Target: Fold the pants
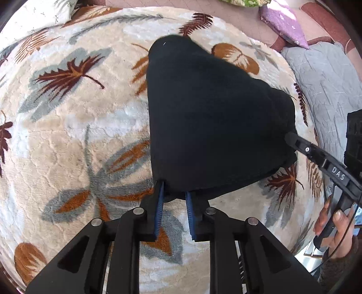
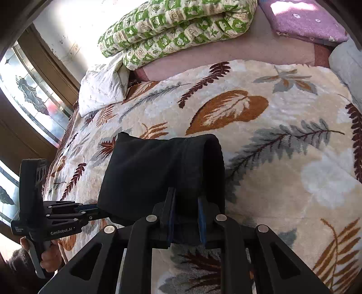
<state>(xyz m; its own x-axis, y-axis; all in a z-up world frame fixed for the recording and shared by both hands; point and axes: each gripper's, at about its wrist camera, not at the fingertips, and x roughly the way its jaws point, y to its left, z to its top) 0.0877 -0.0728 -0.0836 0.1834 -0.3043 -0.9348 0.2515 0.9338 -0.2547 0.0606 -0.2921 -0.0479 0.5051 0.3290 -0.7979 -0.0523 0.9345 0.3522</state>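
The black pants (image 1: 208, 117) are folded into a thick bundle and held lifted over the leaf-patterned blanket (image 1: 67, 135). My left gripper (image 1: 174, 192) is shut on the bundle's near edge; its blue pads (image 1: 160, 208) pinch the cloth. My right gripper (image 2: 186, 203) is shut on the pants (image 2: 158, 171) at the other end. In the left wrist view the right gripper (image 1: 291, 138) grips the bundle's right corner. In the right wrist view the left gripper (image 2: 99, 209) holds the left corner. The far fold hangs down to the blanket (image 2: 282, 158).
A green patterned quilt (image 2: 176, 29) and a white pillow (image 2: 101, 88) lie at the bed's head. A purple cushion (image 1: 282, 20) and a grey cover (image 1: 323, 79) lie to the right. A window (image 2: 29, 95) is on the left.
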